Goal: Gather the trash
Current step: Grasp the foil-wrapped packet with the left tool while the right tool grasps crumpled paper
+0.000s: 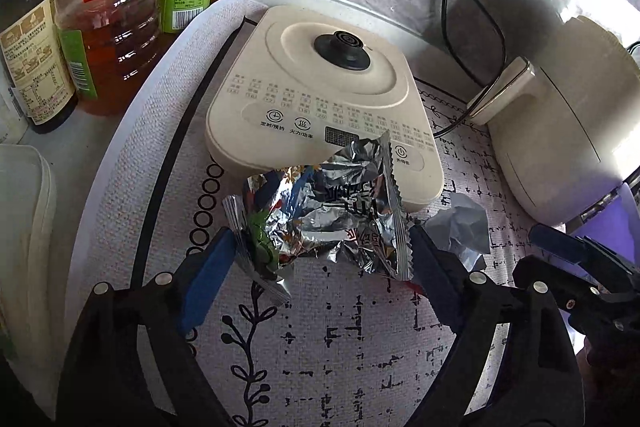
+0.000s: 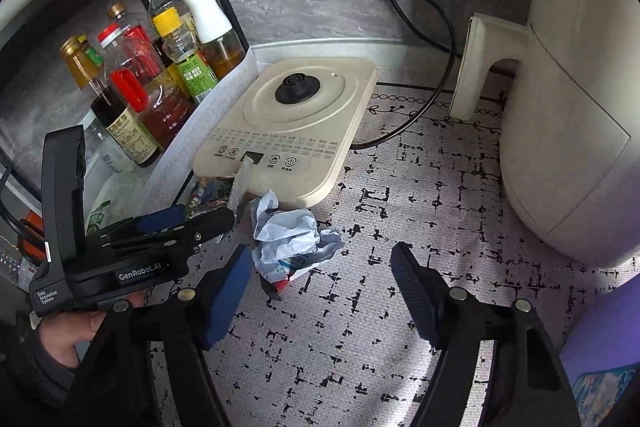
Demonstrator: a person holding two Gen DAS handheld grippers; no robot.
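Patterned mat point(image 2: 400, 211) carries kettle base point(image 2: 296, 123); foil wrapper point(image 1: 328, 219); crumpled paper point(image 2: 292, 235)

— What trash do I have in front of me?
— I see a crumpled silver foil wrapper point(image 1: 320, 219), torn open with serrated edges, lying on the patterned mat with its top edge leaning on the cream appliance base.
— Anything else?
— I see a crumpled white paper wad point(image 2: 290, 239) just beside it, near the base's front corner.

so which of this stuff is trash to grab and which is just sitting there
Trash: foil wrapper; crumpled paper.

Just sitting there: kettle base; cream appliance; oil and sauce bottles; black cord; mat.
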